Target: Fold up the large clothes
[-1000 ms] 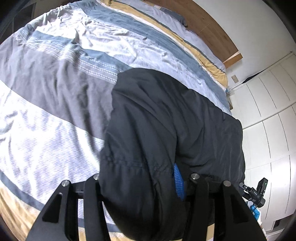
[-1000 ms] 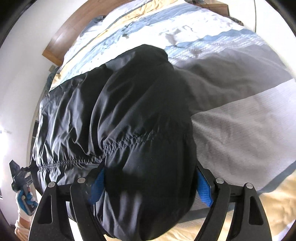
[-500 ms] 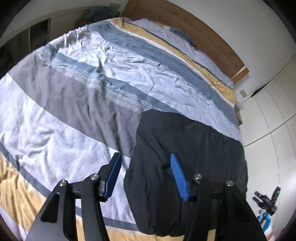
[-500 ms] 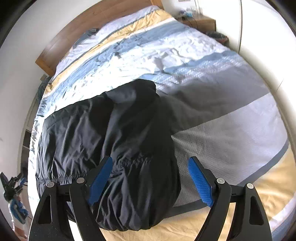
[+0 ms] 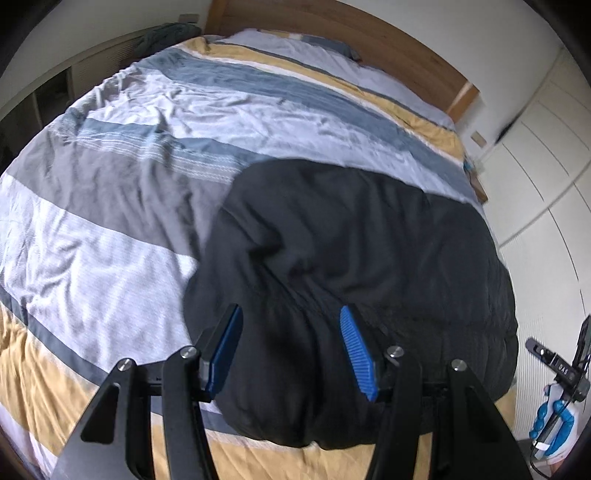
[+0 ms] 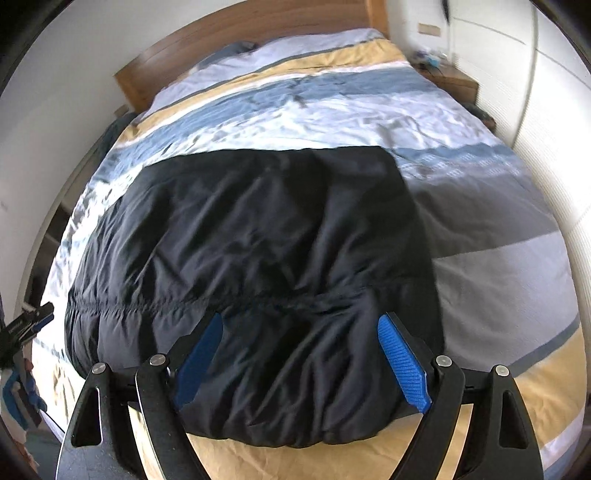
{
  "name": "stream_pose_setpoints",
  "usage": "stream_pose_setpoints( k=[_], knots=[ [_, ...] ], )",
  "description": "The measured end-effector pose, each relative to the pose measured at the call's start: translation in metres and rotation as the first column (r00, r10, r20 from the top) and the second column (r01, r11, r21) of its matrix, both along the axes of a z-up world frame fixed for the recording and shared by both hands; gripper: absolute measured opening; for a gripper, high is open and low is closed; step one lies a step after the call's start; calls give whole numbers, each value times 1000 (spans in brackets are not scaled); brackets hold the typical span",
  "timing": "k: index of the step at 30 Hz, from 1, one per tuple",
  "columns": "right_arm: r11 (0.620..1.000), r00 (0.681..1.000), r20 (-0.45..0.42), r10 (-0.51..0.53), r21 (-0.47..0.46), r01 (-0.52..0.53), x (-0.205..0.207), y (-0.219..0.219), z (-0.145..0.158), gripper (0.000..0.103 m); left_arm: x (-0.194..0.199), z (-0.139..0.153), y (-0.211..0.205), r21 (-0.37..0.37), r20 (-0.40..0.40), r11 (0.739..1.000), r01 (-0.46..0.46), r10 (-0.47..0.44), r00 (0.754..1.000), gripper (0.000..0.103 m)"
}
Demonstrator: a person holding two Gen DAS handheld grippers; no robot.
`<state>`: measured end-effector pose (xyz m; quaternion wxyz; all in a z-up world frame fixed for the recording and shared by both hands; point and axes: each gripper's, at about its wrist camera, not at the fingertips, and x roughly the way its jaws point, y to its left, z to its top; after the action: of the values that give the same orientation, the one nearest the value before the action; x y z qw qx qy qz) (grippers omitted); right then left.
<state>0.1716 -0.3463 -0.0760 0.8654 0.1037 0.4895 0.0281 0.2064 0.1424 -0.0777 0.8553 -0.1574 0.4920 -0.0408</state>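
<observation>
A black padded jacket lies folded on the striped duvet, near the bed's foot edge. My left gripper hovers above the jacket's near left part, its blue pads apart and touching nothing. The right wrist view shows the same jacket with an elastic hem seam running across it. My right gripper hangs open and wide over the jacket's near right part, with no cloth between its fingers. The jacket's near edge is partly hidden behind the fingers.
A wooden headboard closes the bed's far end. White wardrobe doors stand on one side, a nightstand beside the bed. The other gripper in a blue-gloved hand shows at the frame edge. The duvet stretches beyond the jacket.
Both grippers have let go of the jacket's bunched fabric and risen back from it. The jacket has dropped flat onto the duvet, and more of the bed shows.
</observation>
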Motion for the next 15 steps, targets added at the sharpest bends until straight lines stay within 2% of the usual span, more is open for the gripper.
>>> stream_pose_setpoints(
  k=[7,15],
  knots=[
    [997,994,82,78,-32,-76,-13,35,6,88,-9,4,-48,35,44,998,56,-57,997,53],
    [983,973,145,180,-63,-172,-6,76,1,89,6,-1,-87,12,75,990,137,-138,988,53]
  ],
)
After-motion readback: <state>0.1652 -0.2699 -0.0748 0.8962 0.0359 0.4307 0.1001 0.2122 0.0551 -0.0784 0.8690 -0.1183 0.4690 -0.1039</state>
